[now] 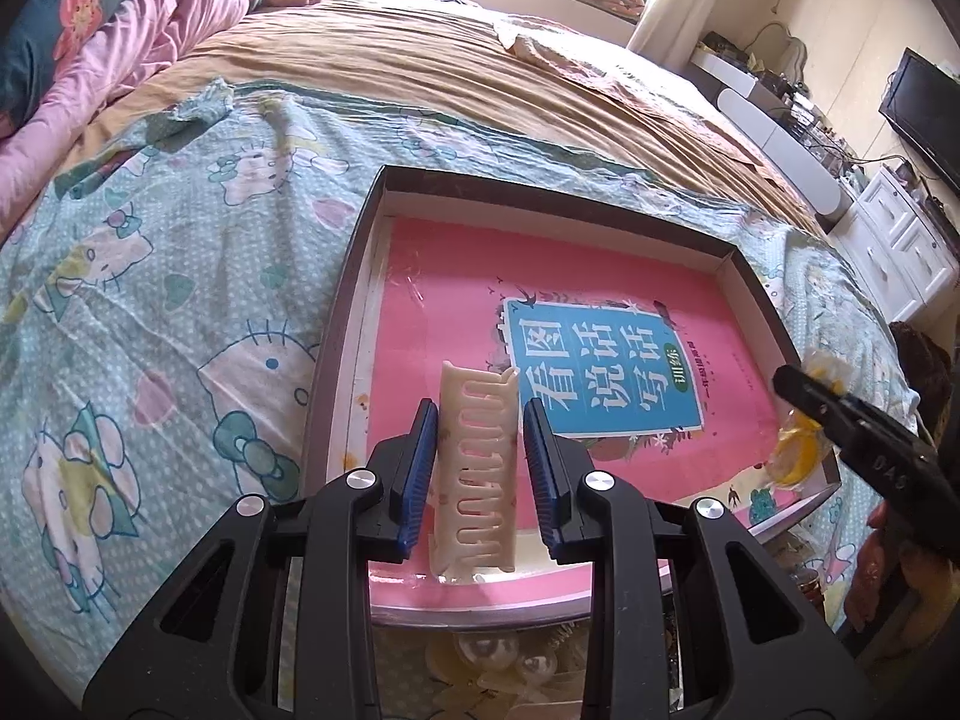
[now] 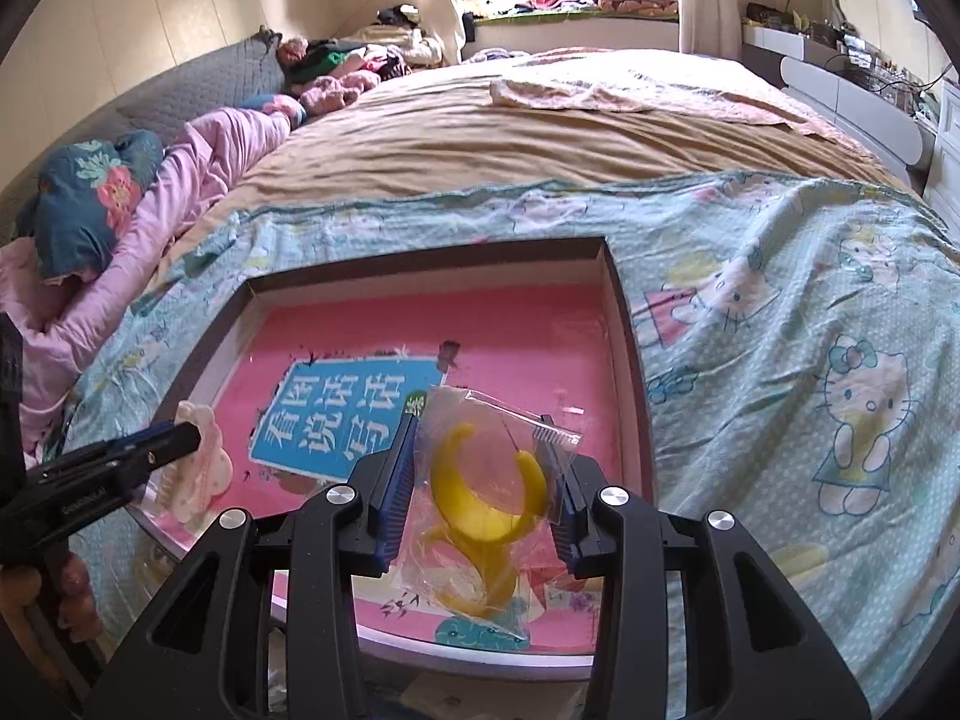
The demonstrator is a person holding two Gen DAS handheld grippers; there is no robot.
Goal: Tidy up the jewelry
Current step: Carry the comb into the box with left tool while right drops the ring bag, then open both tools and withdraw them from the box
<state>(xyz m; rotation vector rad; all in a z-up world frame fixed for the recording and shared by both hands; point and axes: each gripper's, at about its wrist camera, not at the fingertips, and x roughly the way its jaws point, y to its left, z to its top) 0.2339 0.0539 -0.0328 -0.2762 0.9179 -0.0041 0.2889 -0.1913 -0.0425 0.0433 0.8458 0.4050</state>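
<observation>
- Our left gripper [image 1: 477, 414] has its blue-padded jaws spread on either side of a cream hair comb clip [image 1: 477, 468]; a thin gap shows on each side, so we read the jaws as released, though we cannot be sure the pads are clear of it.
- The comb clip lies lengthwise between the fingers, teeth interlocked, resting on the pink book [image 1: 456, 294] near the book's close edge.
- Our right gripper [image 2: 483, 432] holds a clear plastic packet [image 2: 480, 498] with a yellow crescent hair clip [image 2: 474, 510] sealed inside; the packet fills the space between the pads and sits tilted above the book [image 2: 498, 336], so the jaws are grasping it.
- In the left wrist view the right gripper [image 1: 798, 384] comes in from the right edge with the yellow packet [image 1: 795, 450] at its tip, over the tray's right rim.
- In the right wrist view the left gripper [image 2: 180, 441] sits at the left, beside the cream clip [image 2: 201, 468].
- The pink book, with a blue title panel, lies flat in a shallow dark-rimmed box tray [image 1: 354, 276].
- The tray rests on a teal cartoon-cat bedsheet [image 1: 168, 276] spread on the bed; a tan blanket [image 1: 420, 66] lies beyond it.
</observation>
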